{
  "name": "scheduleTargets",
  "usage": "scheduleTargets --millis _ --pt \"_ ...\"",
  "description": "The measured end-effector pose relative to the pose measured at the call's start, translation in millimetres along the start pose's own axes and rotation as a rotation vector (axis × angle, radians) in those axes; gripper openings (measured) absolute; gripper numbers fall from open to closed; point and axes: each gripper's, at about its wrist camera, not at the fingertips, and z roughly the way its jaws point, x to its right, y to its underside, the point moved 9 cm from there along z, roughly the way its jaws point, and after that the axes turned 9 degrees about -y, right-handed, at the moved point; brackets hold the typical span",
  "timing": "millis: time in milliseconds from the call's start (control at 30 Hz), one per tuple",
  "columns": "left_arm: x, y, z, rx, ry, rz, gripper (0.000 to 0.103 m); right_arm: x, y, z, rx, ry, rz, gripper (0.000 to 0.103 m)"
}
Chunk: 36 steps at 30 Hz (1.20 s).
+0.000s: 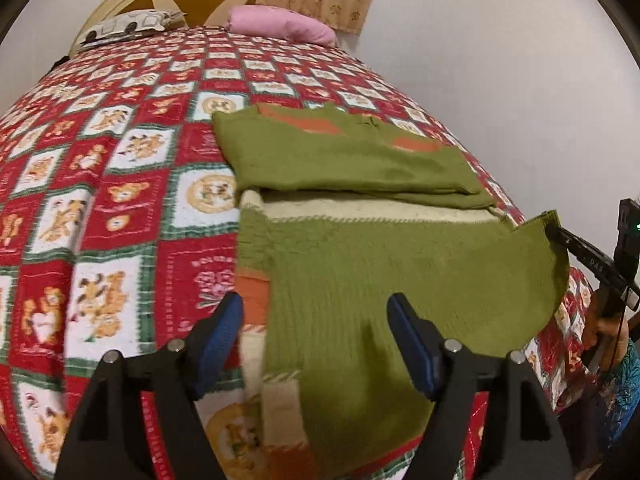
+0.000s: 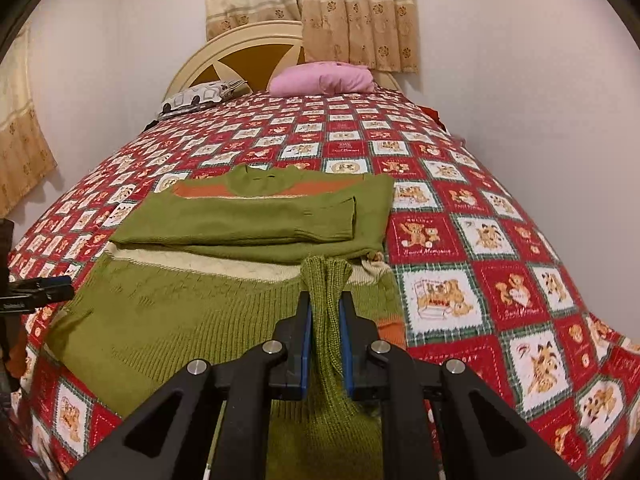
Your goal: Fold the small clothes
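Lying spread on the bed (image 2: 480, 216), toward its foot edge, atop the red teddy-bear quilt (image 1: 120, 184): a green knitted sweater (image 2: 192, 312), sleeves folded across the chest, cream band showing below them. Gripped at a bunched hem corner, lifted off the quilt, by the right tool (image 2: 325, 320), blue pads pressed shut on the knit. Hovering wide open over the sweater's lower edge, holding nothing: the left tool (image 1: 315, 322). Resting by the headboard (image 2: 240, 52): a pink pillow (image 2: 322, 79) and a patterned pillow (image 2: 196, 98).
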Motion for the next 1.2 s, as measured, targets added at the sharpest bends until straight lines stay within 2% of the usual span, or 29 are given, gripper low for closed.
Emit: scheduleTargets --millis 200,367,467,633,700,767,833,867,900,967,1033,1100,1133,1200 --pt "4 3 13 -0.018 -0.015 0.005 0.074 3 8 0 -0.012 0.002 0.010 0.012" --pt "13 1 0 0.030 0.043 0.004 0.074 7 12 3 -0.024 -0.003 0.024 0.012" --pt "6 3 15 -0.025 0.003 -0.017 0.074 7 13 5 -0.025 -0.002 0.024 0.012" --pt "4 5 20 -0.027 0.029 -0.048 0.074 7 15 7 -0.033 -0.001 0.024 0.012" --pt "8 7 20 -0.037 0.051 -0.041 0.064 8 17 9 -0.038 -0.001 0.028 0.012" --pt "8 9 21 -0.031 0.019 -0.024 0.057 9 18 10 -0.039 -0.001 0.034 0.012" --pt "6 9 22 -0.027 -0.007 -0.017 0.041 9 20 10 -0.039 -0.001 0.038 0.012" --pt "5 9 22 -0.028 -0.008 -0.021 0.024 9 20 10 -0.040 -0.001 0.037 0.012" --pt "5 9 22 -0.035 0.006 -0.032 0.017 9 20 11 -0.041 -0.001 0.037 0.012" --pt "5 10 23 -0.038 0.007 -0.036 0.017 9 23 11 -0.044 0.004 0.037 0.012" --pt "6 10 26 -0.036 -0.019 -0.024 0.022 10 25 12 -0.048 0.012 0.038 0.012" --pt "7 10 28 -0.026 -0.040 -0.017 0.023 11 28 14 -0.055 0.020 0.044 0.012" --pt "8 10 28 -0.020 -0.049 -0.010 0.022 11 29 14 -0.057 0.021 0.047 0.012" --pt "10 9 25 -0.010 -0.065 0.006 0.011 10 29 13 -0.055 0.024 0.048 0.012"
